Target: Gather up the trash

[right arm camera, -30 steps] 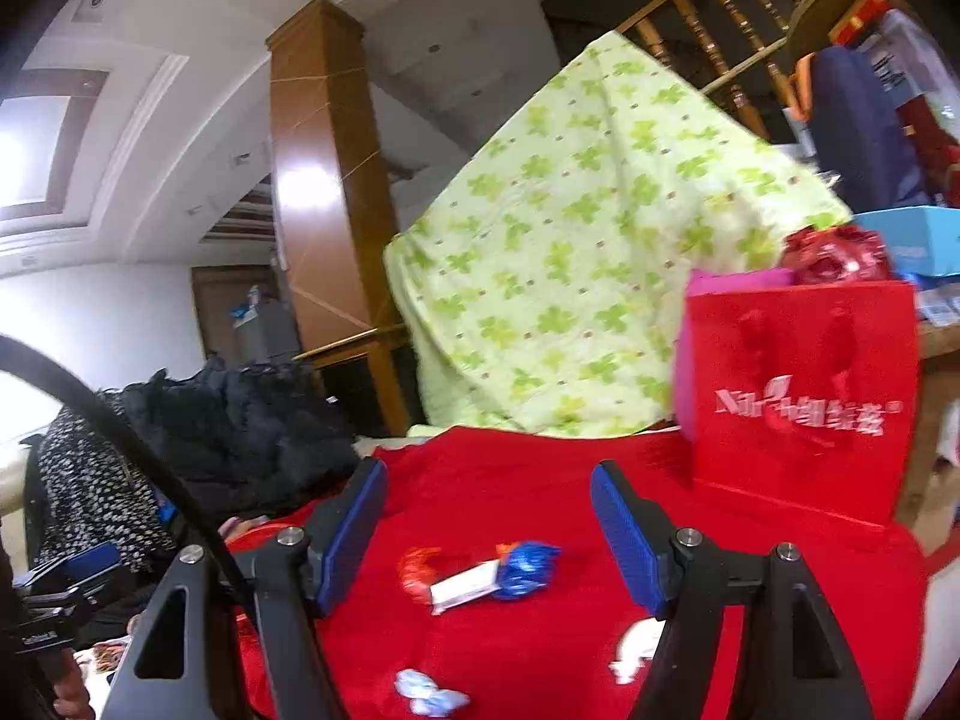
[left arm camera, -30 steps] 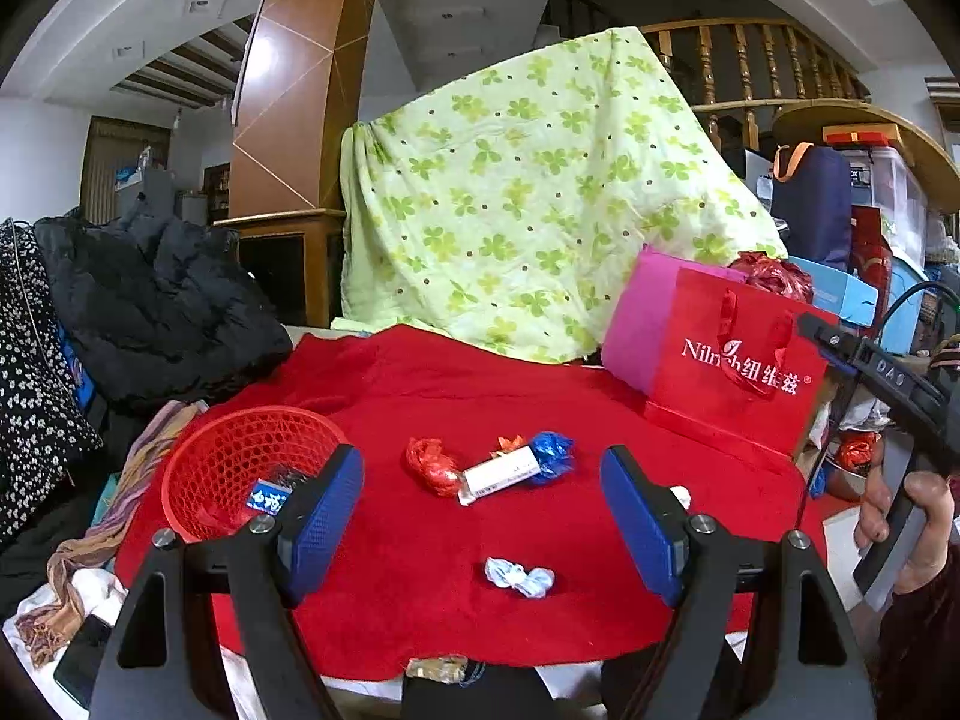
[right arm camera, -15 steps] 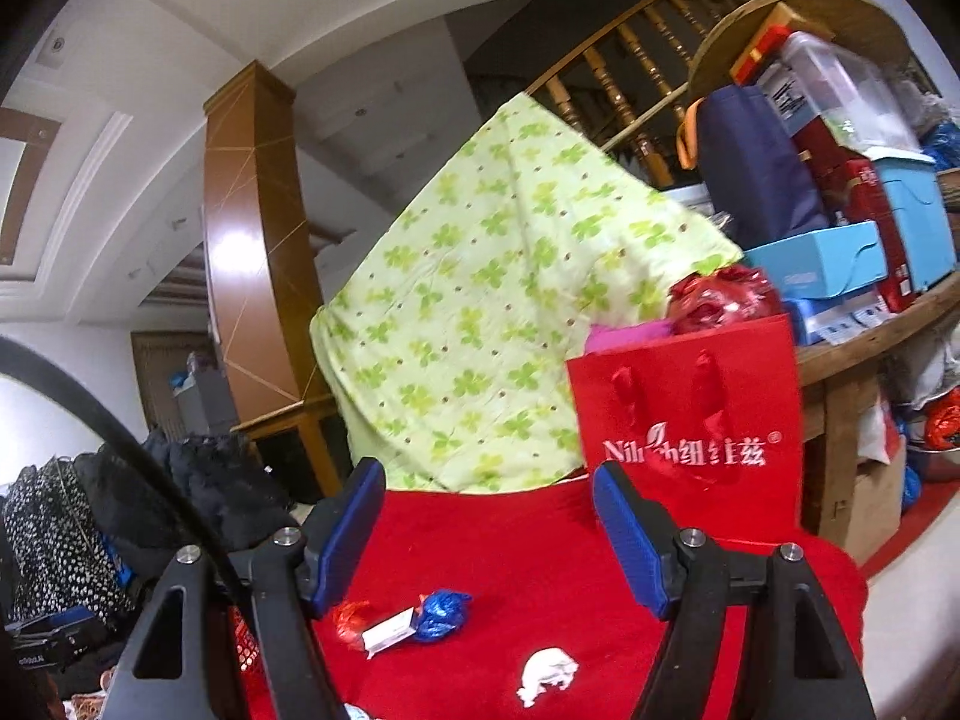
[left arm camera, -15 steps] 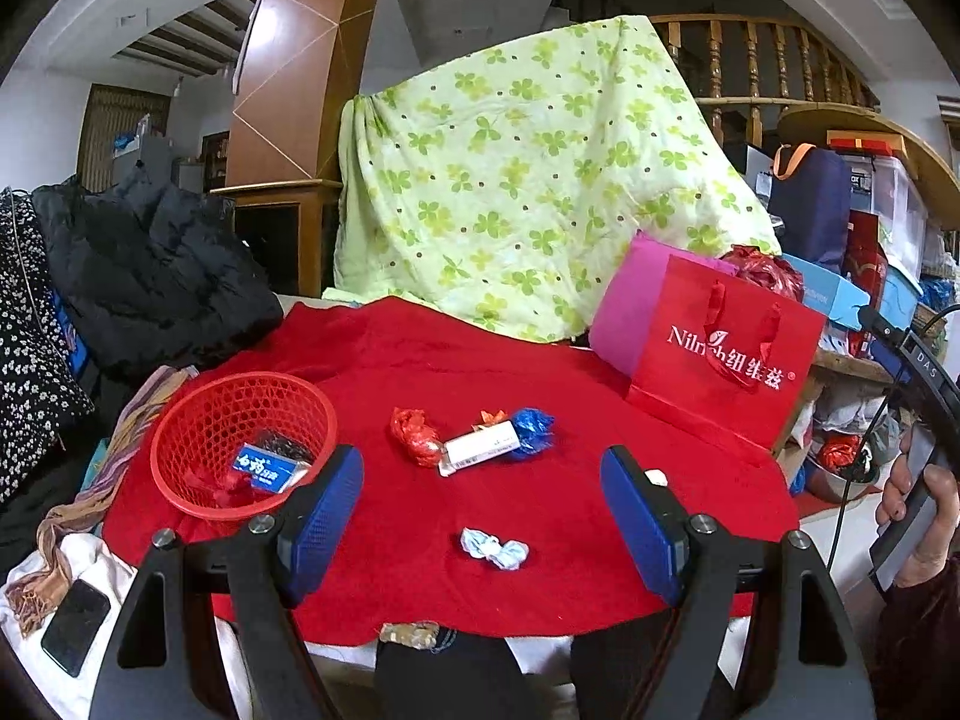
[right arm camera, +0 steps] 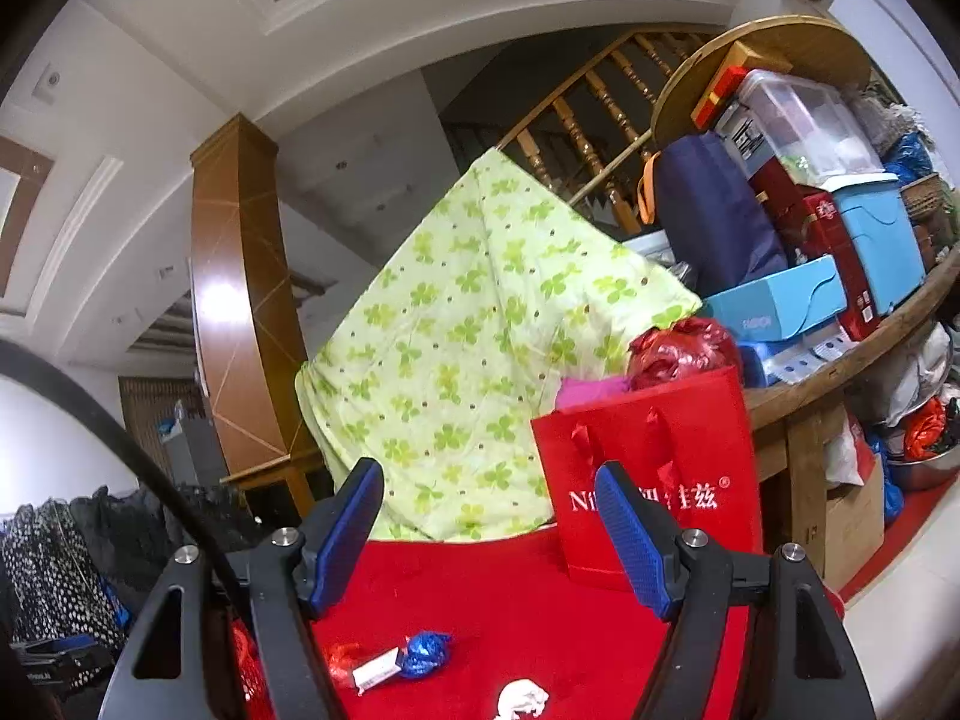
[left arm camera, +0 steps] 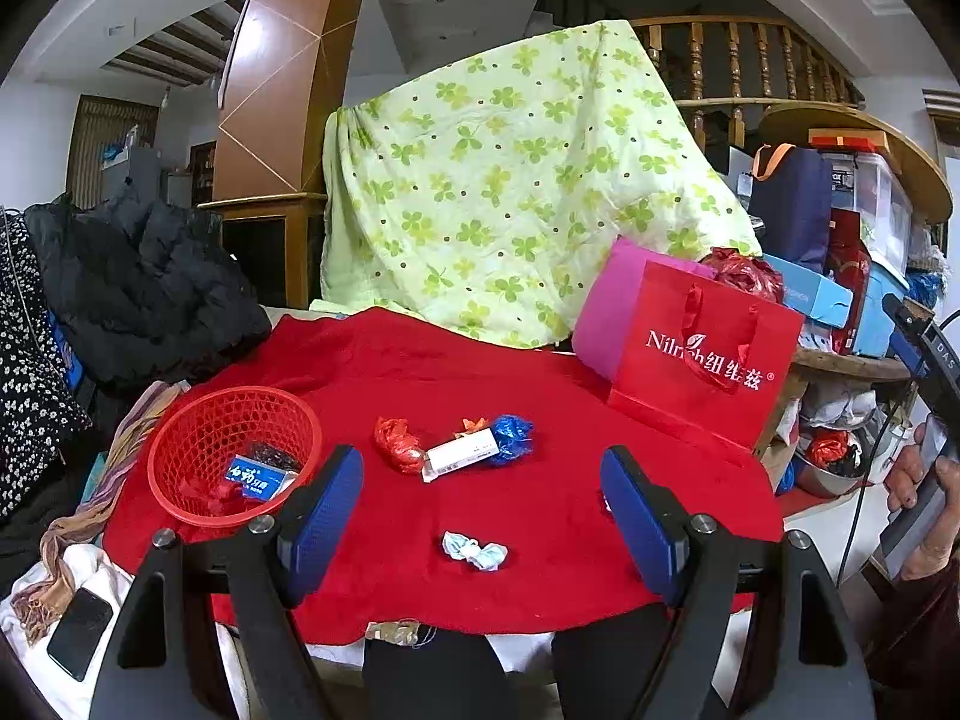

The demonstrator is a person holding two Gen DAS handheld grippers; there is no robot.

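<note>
Hovering left gripper (left arm camera: 480, 498), jaws apart, above blue wrapper (left arm camera: 474, 550), red basket (left arm camera: 180, 450) nearby

beyond the fingers a green clover-print quilt (left arm camera: 510, 192) hangs; a red gift bag (left arm camera: 702, 360) stands ahead to their right, a black jacket (left arm camera: 144, 288) far left.

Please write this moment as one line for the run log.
left claw: open, empty | right claw: open, empty | red basket: holds trash | on red cloth: red wrapper, white box, blue wrapper, pale tissue
</note>
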